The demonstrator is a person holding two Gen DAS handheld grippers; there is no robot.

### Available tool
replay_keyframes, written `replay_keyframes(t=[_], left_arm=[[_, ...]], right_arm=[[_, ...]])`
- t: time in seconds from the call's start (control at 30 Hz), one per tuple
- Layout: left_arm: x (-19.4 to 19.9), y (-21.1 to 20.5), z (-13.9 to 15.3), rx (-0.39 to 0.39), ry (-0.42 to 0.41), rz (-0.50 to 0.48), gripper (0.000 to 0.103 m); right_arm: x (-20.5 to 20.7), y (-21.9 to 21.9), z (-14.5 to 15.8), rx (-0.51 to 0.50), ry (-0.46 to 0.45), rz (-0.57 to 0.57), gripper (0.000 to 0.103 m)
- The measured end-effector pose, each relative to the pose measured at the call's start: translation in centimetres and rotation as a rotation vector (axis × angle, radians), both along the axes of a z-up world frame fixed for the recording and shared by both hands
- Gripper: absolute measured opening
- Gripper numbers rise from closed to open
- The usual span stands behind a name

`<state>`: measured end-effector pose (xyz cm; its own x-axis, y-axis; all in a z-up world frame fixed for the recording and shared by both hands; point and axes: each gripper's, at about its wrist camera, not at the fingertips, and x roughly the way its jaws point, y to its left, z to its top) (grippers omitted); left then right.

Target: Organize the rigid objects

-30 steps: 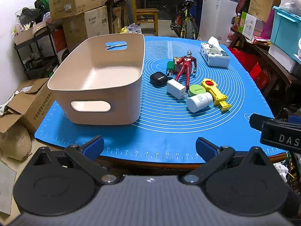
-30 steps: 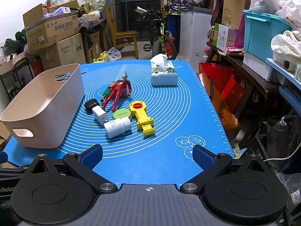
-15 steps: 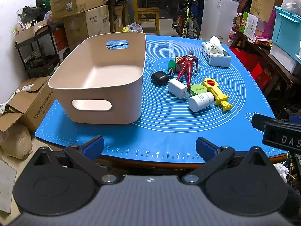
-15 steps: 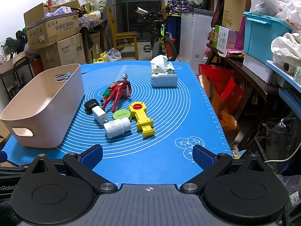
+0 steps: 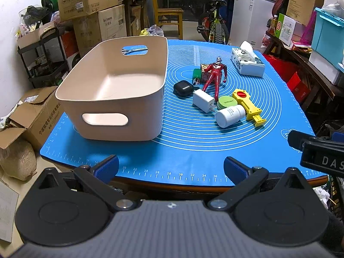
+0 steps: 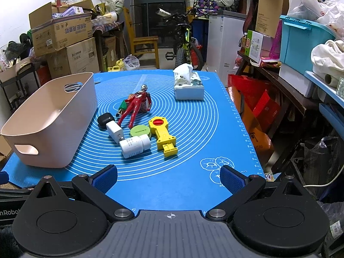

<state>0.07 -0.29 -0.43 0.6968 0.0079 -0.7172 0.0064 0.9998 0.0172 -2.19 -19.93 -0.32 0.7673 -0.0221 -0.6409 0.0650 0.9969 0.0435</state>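
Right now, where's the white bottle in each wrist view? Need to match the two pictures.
Left wrist: white bottle lies on its side right of centre, right of the bin, just before the green tin.
Right wrist: white bottle left of centre, near the mat's front.
Shared landmark: the yellow toy lies directly right of it in both.

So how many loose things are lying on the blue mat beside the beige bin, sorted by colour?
White: 2, plastic pill bottle, square charger plug
Green: 2, round flat tin, small bottle
Red: 1, hero figure
Yellow: 1, plastic toy
Black: 1, earbud case
Total: 7
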Motion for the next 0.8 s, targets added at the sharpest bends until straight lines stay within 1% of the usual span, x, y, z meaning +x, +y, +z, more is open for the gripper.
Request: replay_keyframes(t=[0.3, 0.5, 0.57, 0.7, 0.8], left_arm=[[0.1, 0.3, -0.1, -0.008, 0.005, 0.006, 0.103], [0.4, 1.1, 0.6, -0.013, 0.011, 0.030, 0.103], [0.7, 1.5, 1.0, -0.005, 0.010, 0.043, 0.103], [1.6, 3.4, 2.2, -0.029, -0.004, 0.095, 0.103], [2.3, 4.7, 3.3, -0.012, -0.034, 0.143, 0.103]], right_arm=[[0.0, -0.2, 0.0, 0.008, 0.005, -0.002, 0.101], [0.2, -0.5, 0.1, 0.024, 0.011, 0.005, 0.101], [0.4, -0.6, 0.2, 0.028, 0.010, 0.007, 0.101], [1.4, -0.9, 0.6, 0.037, 0.005, 0.010, 0.101], [2.7, -1.0, 0.8, 0.040, 0.000, 0.012, 0.101]])
